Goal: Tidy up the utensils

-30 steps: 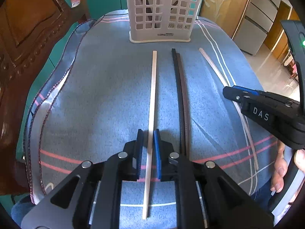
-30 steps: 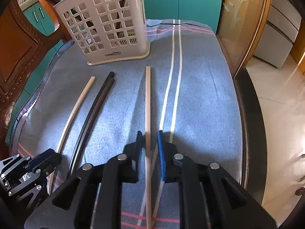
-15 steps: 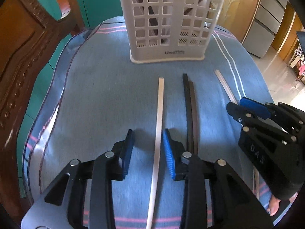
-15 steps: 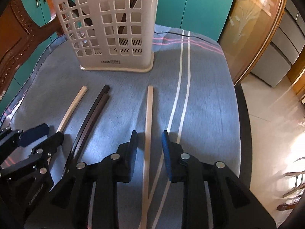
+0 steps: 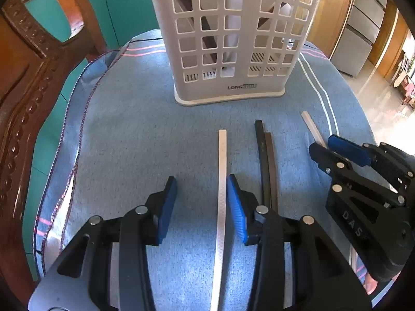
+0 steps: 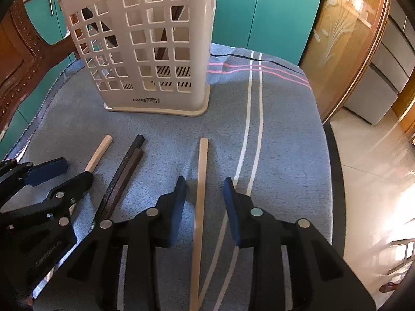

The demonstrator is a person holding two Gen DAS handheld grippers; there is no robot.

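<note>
Your left gripper (image 5: 201, 202) hangs over the blue striped cloth (image 5: 135, 142) with its jaws apart. The white chopstick (image 5: 221, 194) lies flat on the cloth between them. It sits right beside the right-hand pad (image 5: 237, 212), possibly touching it, while a wide gap separates it from the other pad, so you are not gripping it.

Your right gripper (image 6: 205, 202) is also parted. The tan chopstick (image 6: 200, 194) lies on the cloth between its pads with space on both sides, a little nearer the left-hand one, so nothing is held there either.

The pair of dark chopsticks (image 5: 267, 165) lies side by side, touching, between the white one and the tan one. All four sticks run lengthwise toward the far edge of the table, their far tips stopping short of the white slotted basket (image 5: 233, 39).

That basket stands upright near the far edge of the table, roughly midway across it. Through its holes you can see dark sticks leaning inside; how many, you cannot tell.

In the left camera, your right gripper shows at the right edge, its fingertips over the tan chopstick. A carved wooden chair (image 5: 28, 83) stands along the table's left edge.
</note>
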